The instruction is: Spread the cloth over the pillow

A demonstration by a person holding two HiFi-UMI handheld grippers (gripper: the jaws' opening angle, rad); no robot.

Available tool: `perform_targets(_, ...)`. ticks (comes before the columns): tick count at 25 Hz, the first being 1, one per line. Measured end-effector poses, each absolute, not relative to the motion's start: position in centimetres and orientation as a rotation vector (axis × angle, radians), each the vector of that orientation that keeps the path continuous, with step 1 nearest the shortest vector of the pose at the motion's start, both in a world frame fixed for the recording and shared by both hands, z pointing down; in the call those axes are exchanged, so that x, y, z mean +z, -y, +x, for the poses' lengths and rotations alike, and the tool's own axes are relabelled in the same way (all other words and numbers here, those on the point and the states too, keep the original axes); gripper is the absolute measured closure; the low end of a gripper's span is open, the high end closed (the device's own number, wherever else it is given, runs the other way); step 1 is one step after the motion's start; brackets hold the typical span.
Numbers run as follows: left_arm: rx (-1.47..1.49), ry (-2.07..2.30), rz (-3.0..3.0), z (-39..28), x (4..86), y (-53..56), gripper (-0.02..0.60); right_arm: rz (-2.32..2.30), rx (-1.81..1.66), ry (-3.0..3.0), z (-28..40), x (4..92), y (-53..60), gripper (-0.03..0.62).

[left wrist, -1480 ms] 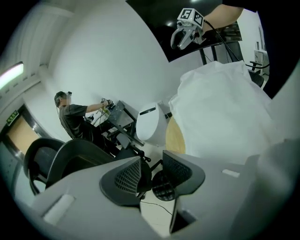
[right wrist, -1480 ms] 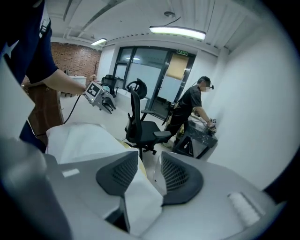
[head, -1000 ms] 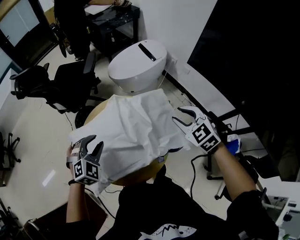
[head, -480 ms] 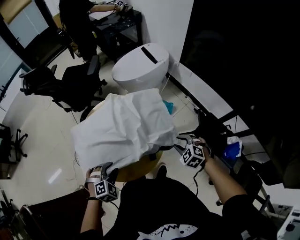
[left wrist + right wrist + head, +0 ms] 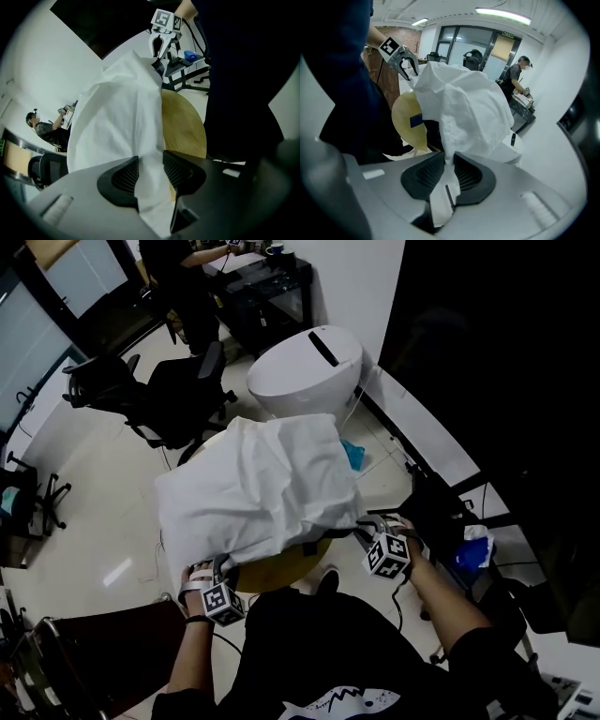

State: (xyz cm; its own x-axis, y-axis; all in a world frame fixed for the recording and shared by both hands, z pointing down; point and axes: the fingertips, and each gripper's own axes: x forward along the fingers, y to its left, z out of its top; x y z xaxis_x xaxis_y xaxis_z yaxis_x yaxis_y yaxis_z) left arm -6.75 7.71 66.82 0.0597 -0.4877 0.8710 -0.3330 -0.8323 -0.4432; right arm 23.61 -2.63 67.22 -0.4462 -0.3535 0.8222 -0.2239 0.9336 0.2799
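Two tools pinch the cloth (image 5: 258, 493) we hold draped between them, the left tool (image 5: 151, 164) just widening its jaws, the right tool (image 5: 450, 161) just closing.

cloth (image 5: 258, 484): white, crumpled, draped over a bulky mound | near corners pinched in left gripper (image 5: 150, 171) (jaws just opened a touch) and right gripper (image 5: 449, 168) (jaws just closed tighter), rest rises away from both | pillow: hidden under cloth

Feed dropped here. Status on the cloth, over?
Left gripper shut on cloth edge, jaws just eased wider. Right gripper shut on cloth, jaws just closed further. Cloth draped over hidden pillow on round table. Nothing blocking.
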Motion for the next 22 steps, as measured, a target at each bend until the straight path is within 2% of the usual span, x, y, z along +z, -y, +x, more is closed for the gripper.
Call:
perform_targets(2, -1.905, -0.845, -2.201, -7.1, 67.0, -8.1, 0.436, 0.451, -0.157, 2.054, 24.2, 66.5, 2.7, 0.573)
perform_targets(3, -1.913, -0.833, -2.203, -7.3, 67.2, -8.4, 0.436, 0.477, -0.155, 2.05, 24.6, 66.1, 2.9, 0.58)
perform_targets(8, -1.887, -0.753, -2.218, -7.9, 67.3, -9.1, 0.484, 0.59, -0.177, 1.996, 26.8, 63.8, 3.4, 0.582)
perform_targets(12, -1.836, -0.679, -2.235, -8.9, 66.3, -9.8, 0.579, 0.673, -0.237, 1.916, 29.0, 61.5, 3.4, 0.583)
perform_targets(22, -1.741, -0.512, -2.318, -9.6, 64.2, -11.4, 0.581, 0.741, -0.359, 1.718, 33.6, 59.1, 3.0, 0.583)
